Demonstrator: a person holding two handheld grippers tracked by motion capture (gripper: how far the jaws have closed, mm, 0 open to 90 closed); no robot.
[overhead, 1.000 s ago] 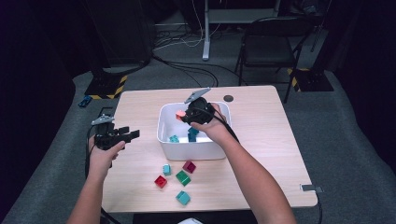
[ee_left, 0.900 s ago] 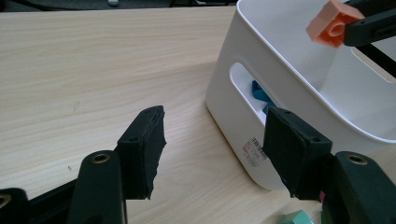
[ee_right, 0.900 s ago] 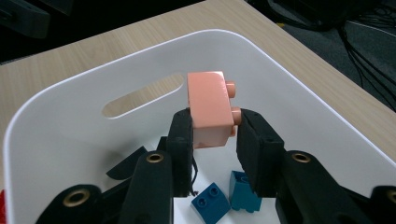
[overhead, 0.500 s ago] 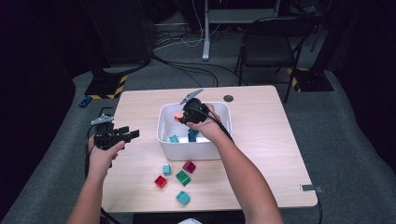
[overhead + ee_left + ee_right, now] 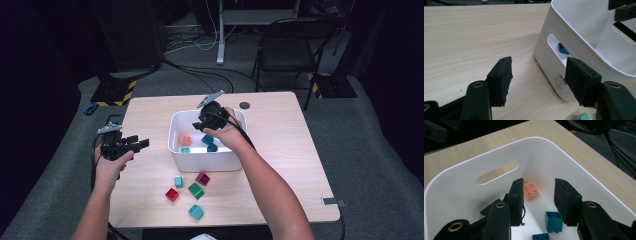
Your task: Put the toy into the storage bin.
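Five bricks [image 5: 195, 190] wait near the desk's front edge. Our right gripper [image 5: 537, 195] hangs over the white bin [image 5: 176, 131], fingers spread, empty; lift clear before reaching. Left gripper [image 5: 540, 80] spread too.

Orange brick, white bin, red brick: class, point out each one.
orange brick [image 5: 531, 192], right gripper view, studded top face.
white bin [image 5: 200, 161], high view, near outer wall.
red brick [image 5: 172, 195], high view, top face.

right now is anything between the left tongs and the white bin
No. In the high view, bare tabletop separates the left tongs from the white bin; the left gripper view agrees.
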